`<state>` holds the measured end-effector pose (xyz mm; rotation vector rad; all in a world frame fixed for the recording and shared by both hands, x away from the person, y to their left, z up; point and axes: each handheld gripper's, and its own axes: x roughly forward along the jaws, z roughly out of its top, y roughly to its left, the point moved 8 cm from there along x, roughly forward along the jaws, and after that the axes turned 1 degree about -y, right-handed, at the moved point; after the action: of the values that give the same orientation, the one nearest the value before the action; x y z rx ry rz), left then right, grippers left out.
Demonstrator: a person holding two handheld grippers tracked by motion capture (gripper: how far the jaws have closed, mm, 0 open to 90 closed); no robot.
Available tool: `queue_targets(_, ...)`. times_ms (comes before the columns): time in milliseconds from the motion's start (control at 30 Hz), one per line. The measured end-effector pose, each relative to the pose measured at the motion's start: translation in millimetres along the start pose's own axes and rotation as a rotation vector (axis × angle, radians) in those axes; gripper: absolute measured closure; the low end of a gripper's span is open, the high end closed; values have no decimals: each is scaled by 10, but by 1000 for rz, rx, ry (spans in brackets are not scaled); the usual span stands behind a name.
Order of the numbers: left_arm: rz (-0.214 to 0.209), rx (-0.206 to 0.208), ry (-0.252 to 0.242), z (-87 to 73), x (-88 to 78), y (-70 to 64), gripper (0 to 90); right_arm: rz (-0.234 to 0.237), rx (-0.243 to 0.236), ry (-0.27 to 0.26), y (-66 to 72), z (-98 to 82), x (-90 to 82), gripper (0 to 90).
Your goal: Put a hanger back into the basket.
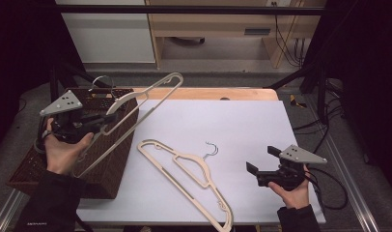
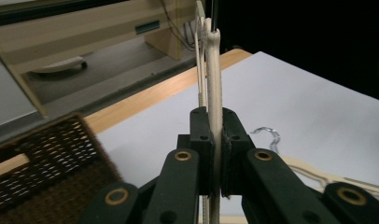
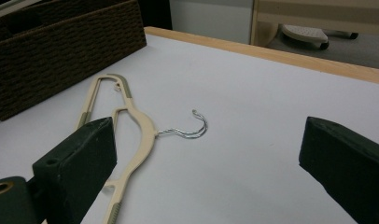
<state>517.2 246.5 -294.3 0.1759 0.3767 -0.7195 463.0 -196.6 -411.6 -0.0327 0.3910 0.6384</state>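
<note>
A beige plastic hanger (image 1: 150, 96) with a metal hook hangs tilted in the air over the wicker basket (image 1: 105, 169), and my left gripper (image 1: 109, 117) is shut on its rim. In the left gripper view the jaws pinch that hanger's thin bar (image 2: 214, 93), which rises straight up between them. A second beige hanger (image 1: 184, 176) lies flat on the white sheet, its wire hook (image 1: 212, 149) pointing toward the far side. My right gripper (image 1: 262, 159) hovers open low over the sheet to the right of that hanger. In the right gripper view that hanger (image 3: 131, 116) lies ahead and to the left of the wide-open jaws.
The dark brown wicker basket (image 3: 61, 46) stands at the table's left edge. A white sheet (image 1: 232, 121) covers most of the wooden table (image 1: 208, 93). Black frame bars run along the sides, with cables at the right and a wooden cabinet beyond the table.
</note>
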Motion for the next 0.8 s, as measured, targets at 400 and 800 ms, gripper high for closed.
queue_targets(400, 58, -18, 3, -141, -223, 550, 858, -9, -6, 1, -11, -7, -5, 40)
queue_targets(800, 128, -55, 79, -464, -344, 1022, 859, -19, -8, 15, -16, -25, 23, 38)
